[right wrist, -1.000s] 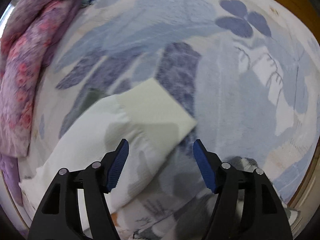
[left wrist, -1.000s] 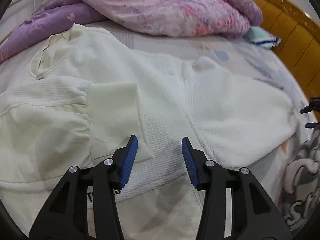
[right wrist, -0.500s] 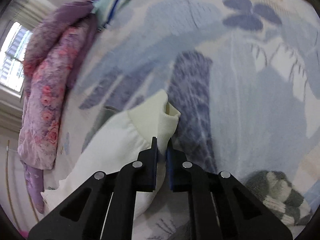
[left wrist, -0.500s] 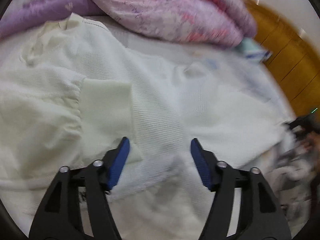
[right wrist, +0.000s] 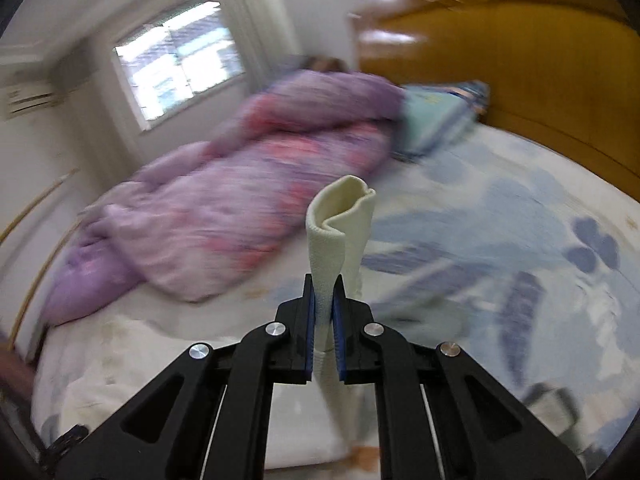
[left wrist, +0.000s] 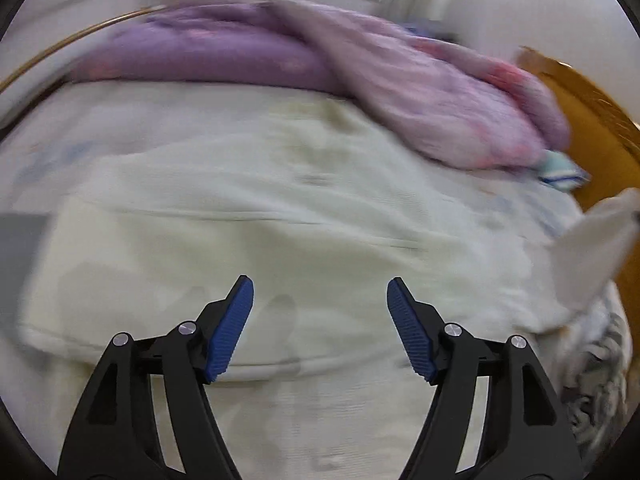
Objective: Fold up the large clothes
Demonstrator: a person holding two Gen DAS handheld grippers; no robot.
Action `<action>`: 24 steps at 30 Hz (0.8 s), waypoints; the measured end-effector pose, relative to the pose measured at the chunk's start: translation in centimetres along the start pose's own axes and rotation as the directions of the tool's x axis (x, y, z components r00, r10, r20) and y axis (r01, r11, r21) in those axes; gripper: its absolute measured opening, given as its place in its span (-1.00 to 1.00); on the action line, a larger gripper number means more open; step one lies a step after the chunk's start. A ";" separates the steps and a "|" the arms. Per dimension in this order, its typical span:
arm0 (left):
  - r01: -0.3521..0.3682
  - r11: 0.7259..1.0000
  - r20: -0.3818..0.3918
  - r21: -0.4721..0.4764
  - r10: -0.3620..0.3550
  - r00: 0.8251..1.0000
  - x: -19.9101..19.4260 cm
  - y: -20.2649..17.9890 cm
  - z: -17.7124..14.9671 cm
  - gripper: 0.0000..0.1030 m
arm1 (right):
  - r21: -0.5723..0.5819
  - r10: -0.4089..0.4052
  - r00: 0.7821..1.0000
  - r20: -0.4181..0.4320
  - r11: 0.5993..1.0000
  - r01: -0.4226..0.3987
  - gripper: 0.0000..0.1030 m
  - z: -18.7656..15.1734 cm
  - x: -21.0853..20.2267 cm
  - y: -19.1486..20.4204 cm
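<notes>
On a floral-sheeted bed (right wrist: 500, 216) under a window (right wrist: 180, 60), the cream garment (left wrist: 280, 220) lies below the widening, empty left gripper (left wrist: 320, 312), its cuff (right wrist: 340, 220) clenched upright in the right gripper (right wrist: 324, 300), purple quilt (right wrist: 224, 208) beyond.

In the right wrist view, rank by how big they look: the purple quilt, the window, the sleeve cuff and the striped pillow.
1. purple quilt
2. window
3. sleeve cuff and striped pillow: look alike, and the cuff, clamped in the right gripper, sits much nearer.

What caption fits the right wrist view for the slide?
Right gripper shut on the cream sleeve cuff, lifted above the floral bedsheet, purple quilt behind.
</notes>
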State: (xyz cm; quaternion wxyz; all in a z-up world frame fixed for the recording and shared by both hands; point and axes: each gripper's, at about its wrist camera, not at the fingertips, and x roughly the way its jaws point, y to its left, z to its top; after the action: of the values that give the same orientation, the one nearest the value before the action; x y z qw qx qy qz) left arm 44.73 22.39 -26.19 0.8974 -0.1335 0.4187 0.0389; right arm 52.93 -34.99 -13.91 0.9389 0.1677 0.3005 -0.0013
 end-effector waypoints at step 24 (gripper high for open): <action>-0.025 0.981 -0.045 -0.194 0.016 0.999 0.0 18.1 -1.7 0.36 | -0.202 0.464 0.812 -0.354 0.810 -0.551 -0.85 -17.7 5.0 43.1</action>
State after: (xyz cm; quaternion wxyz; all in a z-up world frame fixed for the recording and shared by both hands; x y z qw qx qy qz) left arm 40.21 39.35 -30.97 0.8704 -0.2169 0.4336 0.0860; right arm 51.50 11.80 -16.70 0.8644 0.0988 0.3739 0.3214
